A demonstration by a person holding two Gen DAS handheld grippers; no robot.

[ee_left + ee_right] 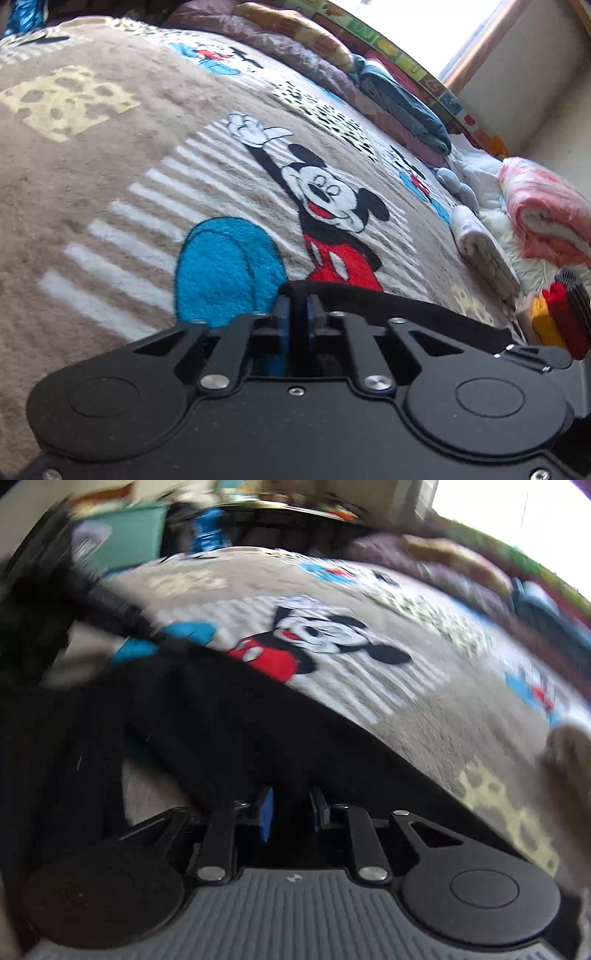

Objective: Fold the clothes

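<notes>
A black garment lies stretched over a beige Mickey Mouse blanket on a bed. My left gripper is shut on the black garment's edge, its blue pads pinching the cloth. In the right wrist view, which is blurred, the black garment spreads wide across the lower left. My right gripper holds a fold of it between its blue pads, which stand a little apart around the cloth. The right gripper's tip also shows in the left wrist view, holding the garment's far end.
Folded quilts and bedding are piled along the bed's far side. A rolled white towel and a pink blanket lie at the right. A teal box stands beyond the bed.
</notes>
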